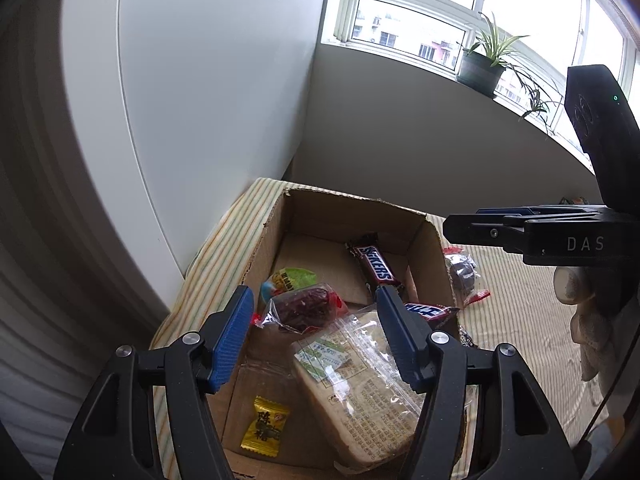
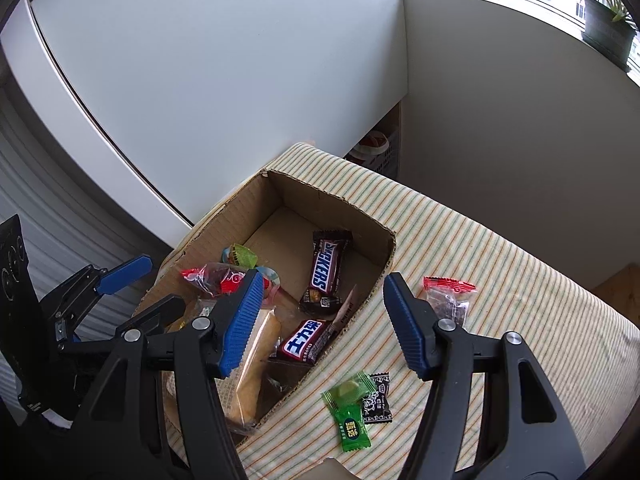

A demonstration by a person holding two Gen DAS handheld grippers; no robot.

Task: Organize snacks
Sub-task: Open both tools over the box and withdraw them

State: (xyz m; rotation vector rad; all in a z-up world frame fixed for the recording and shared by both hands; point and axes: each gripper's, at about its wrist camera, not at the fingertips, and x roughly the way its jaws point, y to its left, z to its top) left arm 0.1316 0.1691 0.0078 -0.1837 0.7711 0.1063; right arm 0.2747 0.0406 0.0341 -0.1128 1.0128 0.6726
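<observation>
So the cardboard box [image 2: 362, 216] sat on the striped surface [image 2: 500, 280] with most of the snacks already in it; 2 Snickers bars, 1 propped upright [image 2: 326, 270] around 12 o'clock and 1 lying flat [image 2: 304, 340] near the right wall; a big clear-wrapped cake slab [image 1: 360, 392] filled the near end, a red-edged bag of dark fruit [image 1: 304, 308] lay at 11 o'clock of it, and a yellow candy [image 1: 266, 426] sat at its 8 o'clock.

The left hand-held gripper [image 1: 316, 336] hovered over the box with jaws apart and nothing pinched; the right hand-held gripper [image 2: 320, 324] straddled the box's right wall, jaws also spread, nothing in them.

Outside the box on the cloth: a green candy [image 2: 350, 408] and a black-and-white packet [image 2: 378, 398] touching it at 5 o'clock of the box, plus a red-topped clear bag [image 2: 450, 298] at 3 o'clock.
</observation>
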